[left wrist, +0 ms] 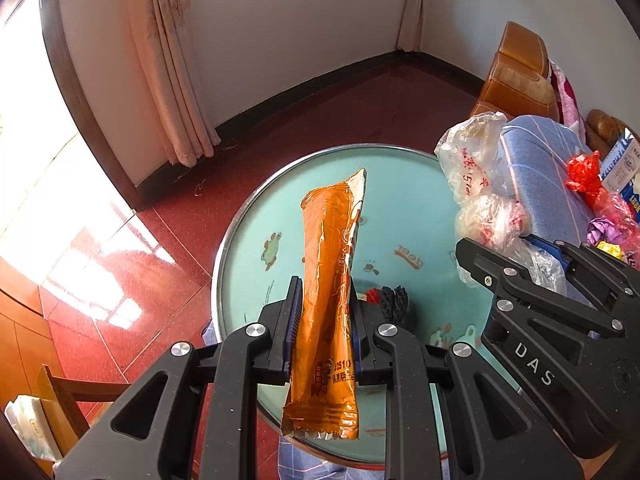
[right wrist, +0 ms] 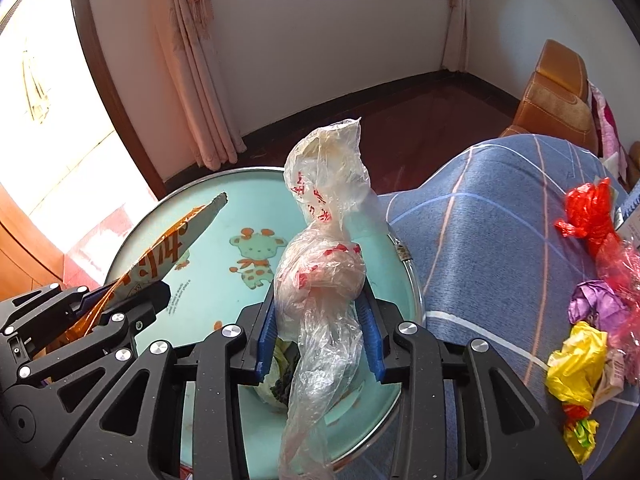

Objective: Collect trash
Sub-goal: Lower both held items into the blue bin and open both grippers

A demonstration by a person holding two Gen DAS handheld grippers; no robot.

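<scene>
My left gripper [left wrist: 326,304] is shut on a long orange snack wrapper [left wrist: 328,248], which stands upright between the blue pads above the round table with a teal cartoon cover [left wrist: 240,232]. In the right wrist view the same wrapper [right wrist: 176,236] sticks out of the left gripper [right wrist: 116,286] at the left. My right gripper [right wrist: 320,304] is shut on a crumpled clear plastic bag with red print [right wrist: 324,208], whose top stands up and whose tail hangs below the jaws. A dark crumpled scrap [left wrist: 394,300] lies on the table beneath both grippers.
To the right a blue checked cloth [right wrist: 500,240] carries crumpled red [right wrist: 588,208], purple [right wrist: 596,304] and yellow [right wrist: 576,364] wrappers. An orange sofa [right wrist: 556,96] stands behind it. Red tiled floor [left wrist: 120,280] surrounds the table. A wooden chair [left wrist: 60,392] sits at lower left.
</scene>
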